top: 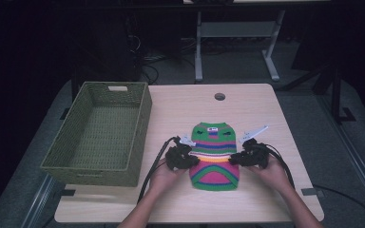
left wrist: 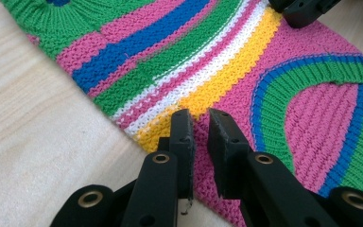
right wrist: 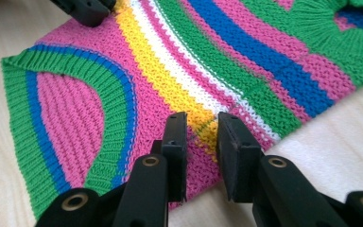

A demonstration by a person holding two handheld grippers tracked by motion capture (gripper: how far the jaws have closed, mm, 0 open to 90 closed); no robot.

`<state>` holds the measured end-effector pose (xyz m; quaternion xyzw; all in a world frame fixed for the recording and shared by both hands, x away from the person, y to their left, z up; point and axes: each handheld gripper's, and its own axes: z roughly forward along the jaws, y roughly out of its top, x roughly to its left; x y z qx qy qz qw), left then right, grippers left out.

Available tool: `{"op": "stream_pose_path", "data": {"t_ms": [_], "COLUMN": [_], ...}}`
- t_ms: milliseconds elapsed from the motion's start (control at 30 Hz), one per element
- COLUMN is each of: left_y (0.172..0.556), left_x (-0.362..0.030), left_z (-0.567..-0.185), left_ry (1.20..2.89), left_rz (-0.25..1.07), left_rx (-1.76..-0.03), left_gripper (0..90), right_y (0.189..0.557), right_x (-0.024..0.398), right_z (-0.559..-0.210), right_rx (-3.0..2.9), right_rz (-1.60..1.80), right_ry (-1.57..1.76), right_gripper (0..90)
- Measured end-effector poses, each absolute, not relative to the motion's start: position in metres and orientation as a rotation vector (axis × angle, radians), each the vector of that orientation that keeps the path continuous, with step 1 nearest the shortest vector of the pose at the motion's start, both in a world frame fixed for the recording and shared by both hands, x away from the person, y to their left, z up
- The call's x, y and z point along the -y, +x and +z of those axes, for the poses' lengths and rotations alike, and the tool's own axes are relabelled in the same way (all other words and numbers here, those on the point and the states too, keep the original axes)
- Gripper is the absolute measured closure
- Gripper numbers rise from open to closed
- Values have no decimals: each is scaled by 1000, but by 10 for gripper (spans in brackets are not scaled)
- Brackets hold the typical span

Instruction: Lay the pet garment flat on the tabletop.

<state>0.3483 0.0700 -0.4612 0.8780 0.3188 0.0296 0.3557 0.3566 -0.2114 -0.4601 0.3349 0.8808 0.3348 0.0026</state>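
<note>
A small striped knitted sweater (top: 215, 156) in green, blue, pink, white and yellow lies flat on the wooden table, neck toward the far side. My left gripper (top: 192, 159) is at its left edge. In the left gripper view the jaws (left wrist: 201, 118) stand a narrow slit apart at the yellow stripe, with pink knit (left wrist: 283, 66) pinched in the slit. My right gripper (top: 235, 159) is at the sweater's right edge. Its jaws (right wrist: 202, 120) stand wider apart over the yellow stripe (right wrist: 160, 80), and the pads are clear of the knit.
A green woven basket (top: 95, 168) with nothing in it stands at the table's left, close to my left hand. A round cable hole (top: 219, 96) sits near the table's far edge. Bare tabletop (top: 266, 114) lies beyond and to the right of the sweater.
</note>
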Motion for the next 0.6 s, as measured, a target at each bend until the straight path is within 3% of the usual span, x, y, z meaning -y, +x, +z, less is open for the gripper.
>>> {"op": "stream_pose_path", "data": {"t_ms": [600], "left_y": [360], "left_x": [-64], "left_z": [-461], "left_ry": [2269], "left_rz": [100], "left_rx": [-845], "left_gripper": [795], "right_y": [372], "right_x": [212], "right_z": [-459], "right_rx": [-2739], "right_rz": [1018], "right_ry": [1093], "right_gripper": [708]}}
